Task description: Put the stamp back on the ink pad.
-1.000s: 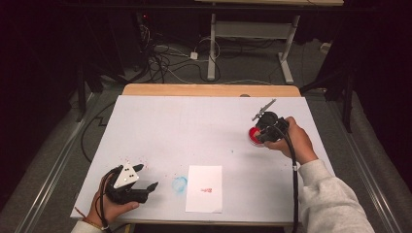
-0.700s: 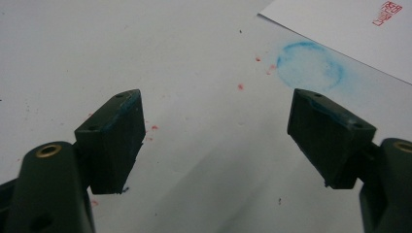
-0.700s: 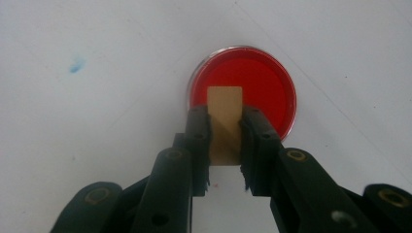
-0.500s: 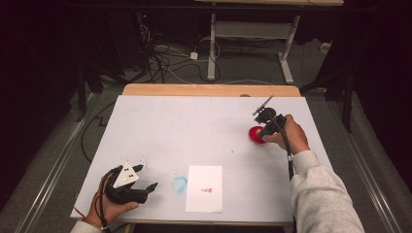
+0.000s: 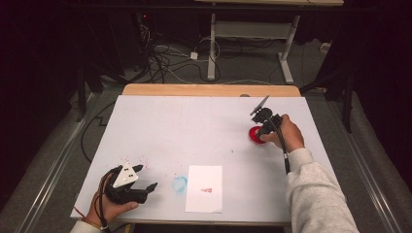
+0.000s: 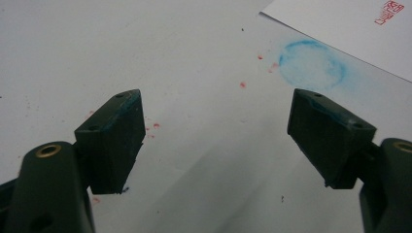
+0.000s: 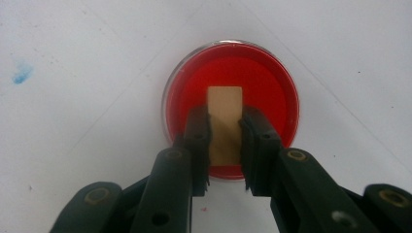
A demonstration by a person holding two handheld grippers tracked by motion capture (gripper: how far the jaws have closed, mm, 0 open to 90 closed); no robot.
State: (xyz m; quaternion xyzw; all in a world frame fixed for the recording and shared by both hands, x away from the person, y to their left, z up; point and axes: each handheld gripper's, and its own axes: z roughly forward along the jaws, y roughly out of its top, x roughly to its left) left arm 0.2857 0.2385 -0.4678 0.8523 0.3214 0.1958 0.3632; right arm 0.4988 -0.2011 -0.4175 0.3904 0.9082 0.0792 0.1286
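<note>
White worktop (image 5: 204, 126): right hand-held gripper (image 7: 226, 128), clamped on the wooden stamp (image 7: 224, 109), has dropped onto the red ink pad (image 7: 272, 82) at far right, so re-inking looks underway; left hand-held gripper (image 6: 216, 128) idle, jaws wide, empty.

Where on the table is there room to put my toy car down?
The widest bare patch is the middle and far-left table, between the red ink pad and the left gripper. The near edge is busier: the paper and a blue smudge.
</note>
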